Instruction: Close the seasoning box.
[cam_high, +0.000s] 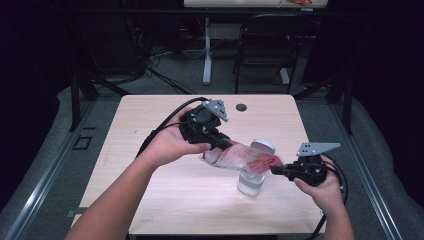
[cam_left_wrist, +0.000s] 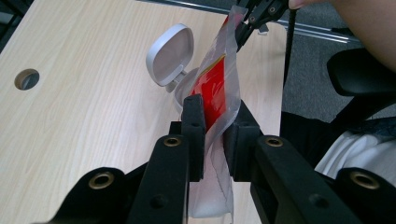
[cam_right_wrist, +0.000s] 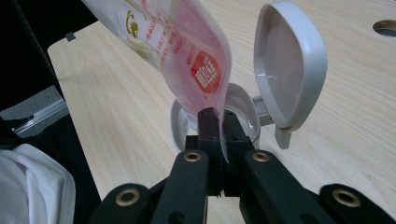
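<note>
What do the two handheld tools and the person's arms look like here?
Both the left tool and the right tool are black, with brass-coloured screw holes along the jaws. Each carries a grey three-cornered plate and trails a black cable. The forearms are bare, with no sleeves in view.

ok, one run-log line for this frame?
left tongs: shut on clear red-printed plastic pouch | right tongs: shut on pouch end | pouch over clear jar | grey flip lid open

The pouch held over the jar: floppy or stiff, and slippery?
Probably floppy: the pouch sags and bends between the left gripper and right gripper. Its glossy film looks slippery. Seemingly light, white powder pooled at one end.
</note>
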